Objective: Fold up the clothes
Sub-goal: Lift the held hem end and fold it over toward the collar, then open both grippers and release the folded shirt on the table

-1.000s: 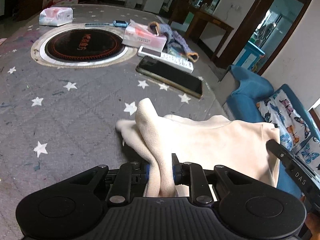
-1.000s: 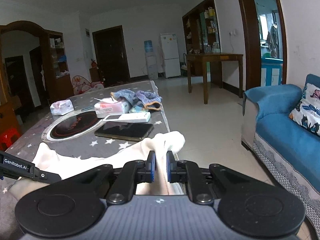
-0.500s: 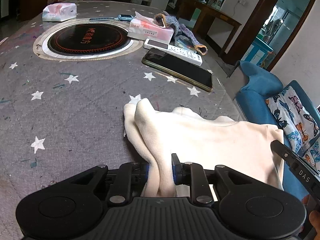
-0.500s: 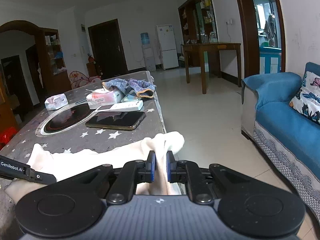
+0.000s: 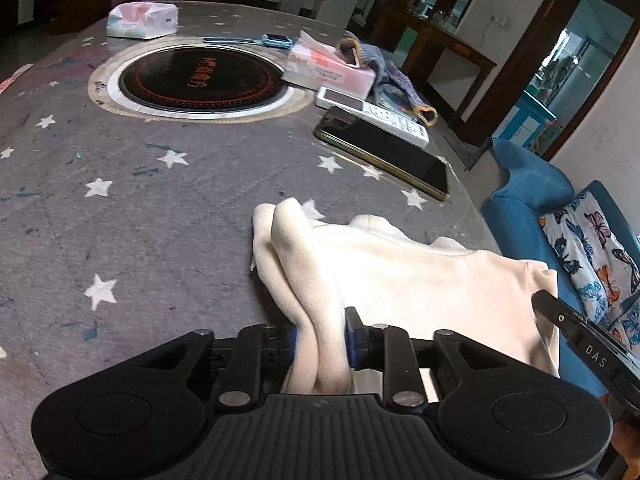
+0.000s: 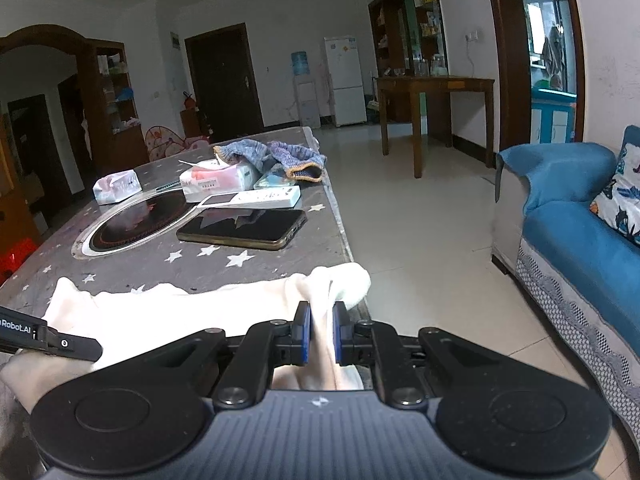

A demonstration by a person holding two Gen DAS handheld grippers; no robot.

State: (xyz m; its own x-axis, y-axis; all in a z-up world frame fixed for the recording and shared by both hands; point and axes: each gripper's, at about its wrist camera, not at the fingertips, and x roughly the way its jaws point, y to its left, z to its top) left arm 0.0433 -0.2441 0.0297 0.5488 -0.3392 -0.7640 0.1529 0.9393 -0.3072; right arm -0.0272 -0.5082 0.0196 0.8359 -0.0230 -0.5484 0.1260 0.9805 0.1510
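Left gripper (image 5: pixel 320 338): we are easing its jaws apart, a bunched fold of the cream garment (image 5: pixel 420 276) between them.
Right gripper (image 6: pixel 320 330): we are pinching the garment's other end.
Garment: lying on the star-patterned table (image 5: pixel 140 208).

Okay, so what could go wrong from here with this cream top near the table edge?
1. The left gripper is opening with a bunched fold of the cream top between its fingers; the fold may spring loose.
2. The right gripper grips the top at the table edge; a corner may slide off toward the floor.
3. The phone lies just beyond the cloth; spreading could nudge it.
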